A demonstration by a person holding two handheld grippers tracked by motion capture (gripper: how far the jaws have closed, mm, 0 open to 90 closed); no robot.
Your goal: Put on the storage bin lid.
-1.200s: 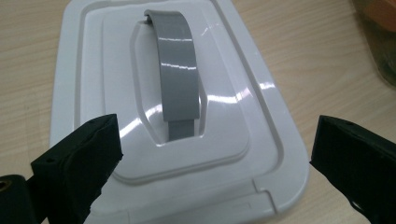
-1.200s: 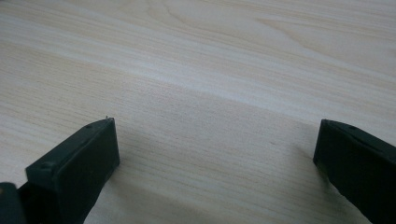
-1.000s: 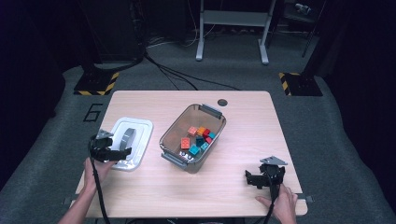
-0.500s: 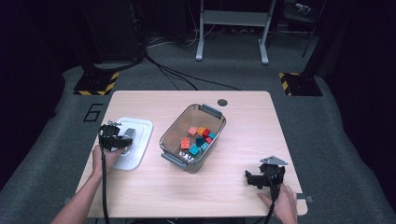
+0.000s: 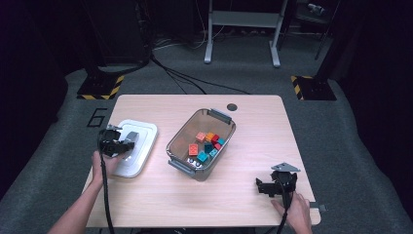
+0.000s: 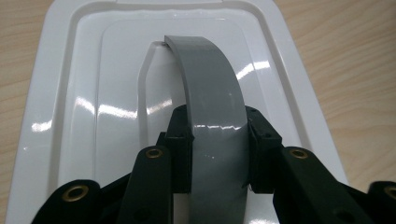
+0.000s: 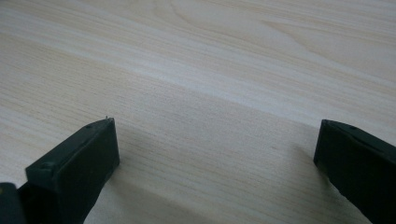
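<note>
Wooden table (image 5: 253, 204), white lid (image 5: 141, 146), clear bin (image 5: 178, 146)

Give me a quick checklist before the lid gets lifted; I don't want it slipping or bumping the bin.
1. Left claw shut on the grey handle: ok.
2. Grip centred along the handle: cannot tell.
3. White lid flat on the table: ok.
4. Clear bin open, blocks inside: ok.
5. Right claw open, apart from the bin: ok.
6. Blocks below the bin's rim: cannot tell.

Grey carpet floor (image 5: 341, 126), dark room, metal stand (image 5: 242, 19)
</note>
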